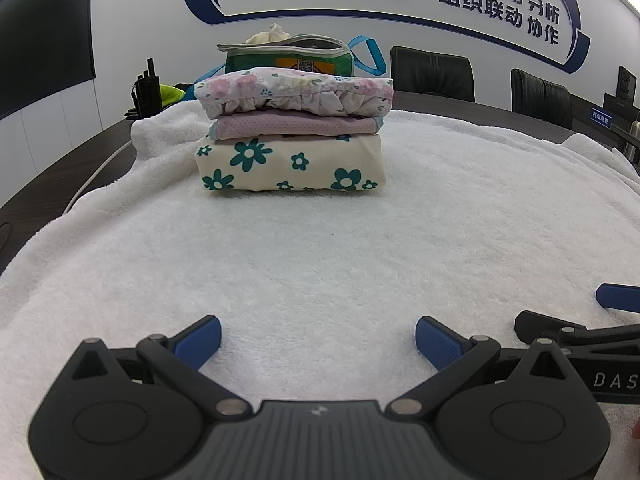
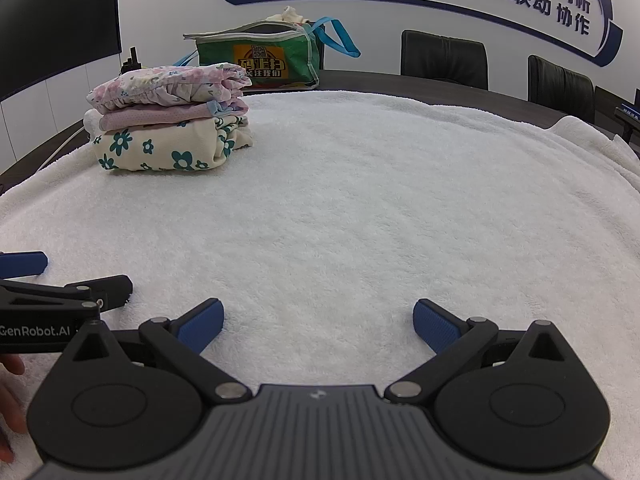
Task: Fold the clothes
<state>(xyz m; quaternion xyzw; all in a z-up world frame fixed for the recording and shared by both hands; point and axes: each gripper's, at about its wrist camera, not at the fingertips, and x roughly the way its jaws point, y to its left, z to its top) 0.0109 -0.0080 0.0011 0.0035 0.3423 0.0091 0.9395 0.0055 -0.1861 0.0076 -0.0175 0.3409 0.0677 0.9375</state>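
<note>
Left wrist view: left gripper [image 1: 318, 340] spread wide, empty, low over white towel [image 1: 320, 248] covering the counter; folded stack [image 1: 292, 136] straight ahead, well apart. Right wrist view: right gripper [image 2: 319, 326] likewise spread, empty; stack [image 2: 170, 118] ahead to its left. Cloth looks soft, light, floppy; best pinched at hems or corners, judging by the ruffled top piece.

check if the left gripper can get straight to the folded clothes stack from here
Probably yes: the left gripper is open and empty, and only bare white towel lies between it and the folded stack straight ahead.
</note>
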